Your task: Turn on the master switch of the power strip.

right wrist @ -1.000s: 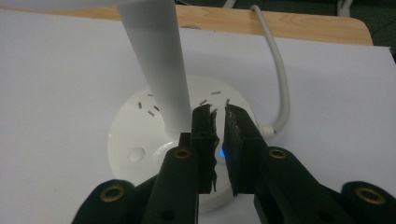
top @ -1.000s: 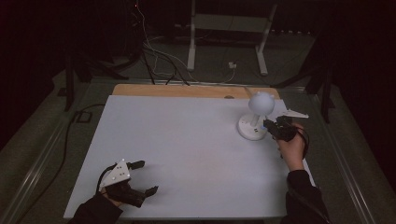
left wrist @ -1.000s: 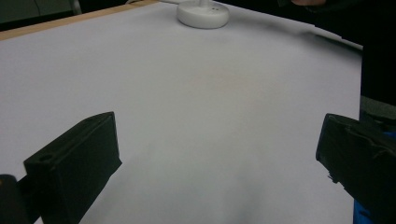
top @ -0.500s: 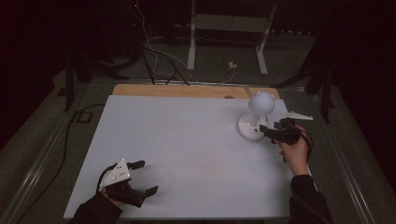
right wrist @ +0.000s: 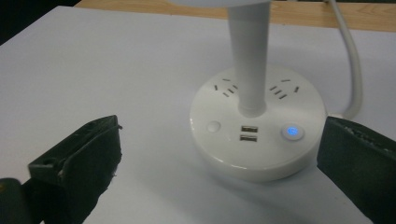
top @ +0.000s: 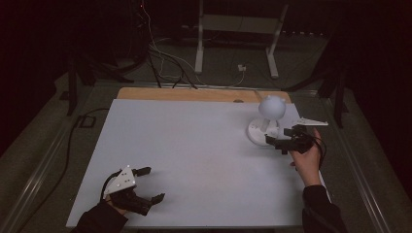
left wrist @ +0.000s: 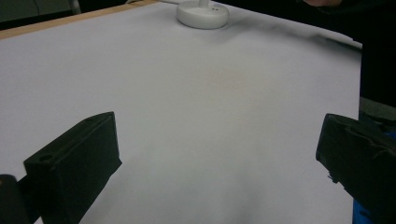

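Note:
A white desk lamp [top: 270, 106] with a round head stands on its disc base [top: 256, 134] at the far right of the white tabletop [top: 194, 141]. My right gripper [top: 278, 136] is open just in front of that base, and its jaws have just been opening with nothing pressed between them. In the right gripper view the base [right wrist: 256, 140] shows sockets, two USB ports and a lit blue button [right wrist: 292, 132] ahead of my right gripper [right wrist: 219, 172]. My left gripper [top: 155, 183] rests open at the near left corner, nothing between its jaws [left wrist: 219, 158]. The base [left wrist: 202, 14] also appears far off in the left gripper view.
A white cable [right wrist: 352, 60] runs from the lamp base toward the far edge. A wooden strip [top: 194, 94] borders the table's far side. Beyond it are floor cables [top: 160, 53] and a metal stand [top: 199, 43]. Dark floor surrounds the table.
The right gripper's jaws have spread apart in front of the lamp base, with the hand barely shifting. The left gripper has stayed put.

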`<state>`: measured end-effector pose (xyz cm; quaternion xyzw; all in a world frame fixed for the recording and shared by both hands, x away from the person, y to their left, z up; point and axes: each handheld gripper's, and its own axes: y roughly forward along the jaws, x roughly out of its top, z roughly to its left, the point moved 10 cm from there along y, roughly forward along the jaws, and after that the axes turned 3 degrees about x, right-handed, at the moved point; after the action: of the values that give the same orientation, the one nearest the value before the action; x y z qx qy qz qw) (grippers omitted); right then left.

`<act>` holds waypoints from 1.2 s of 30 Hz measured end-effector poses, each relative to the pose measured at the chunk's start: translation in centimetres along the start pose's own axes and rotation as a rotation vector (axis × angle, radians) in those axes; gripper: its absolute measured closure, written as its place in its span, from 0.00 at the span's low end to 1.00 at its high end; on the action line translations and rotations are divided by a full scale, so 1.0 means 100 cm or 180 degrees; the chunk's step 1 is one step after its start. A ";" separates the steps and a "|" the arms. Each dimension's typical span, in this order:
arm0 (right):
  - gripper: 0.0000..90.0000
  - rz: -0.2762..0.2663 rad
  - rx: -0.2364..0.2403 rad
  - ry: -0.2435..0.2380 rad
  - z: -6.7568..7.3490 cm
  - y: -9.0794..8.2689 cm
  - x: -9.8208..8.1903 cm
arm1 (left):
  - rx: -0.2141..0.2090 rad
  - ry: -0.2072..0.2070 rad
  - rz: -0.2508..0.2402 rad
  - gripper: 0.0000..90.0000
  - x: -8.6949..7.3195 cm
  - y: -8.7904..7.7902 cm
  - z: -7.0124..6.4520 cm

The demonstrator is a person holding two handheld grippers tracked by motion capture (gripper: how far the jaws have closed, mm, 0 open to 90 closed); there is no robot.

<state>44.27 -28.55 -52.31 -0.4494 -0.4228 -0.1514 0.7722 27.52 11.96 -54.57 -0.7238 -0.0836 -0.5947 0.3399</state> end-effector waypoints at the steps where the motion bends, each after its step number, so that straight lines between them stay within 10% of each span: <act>1: 0.00 -0.0032 0.0008 -0.0010 0.001 0.000 0.001 | -0.0001 0.0002 0.0001 0.00 0.000 0.000 0.000; 13: 0.00 -0.0307 0.0167 -0.0224 0.027 -0.007 0.004 | 0.0002 0.0014 0.0002 0.00 0.000 -0.001 0.000; 36: 0.00 -0.0063 0.0551 -0.0505 0.078 -0.017 -0.044 | -0.0015 0.0052 0.0001 0.00 0.001 -0.001 -0.002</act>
<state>36.58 -23.77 -52.95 -0.3875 -0.4985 -0.0860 0.7707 27.29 11.90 -54.44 -0.7197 -0.0792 -0.6007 0.3390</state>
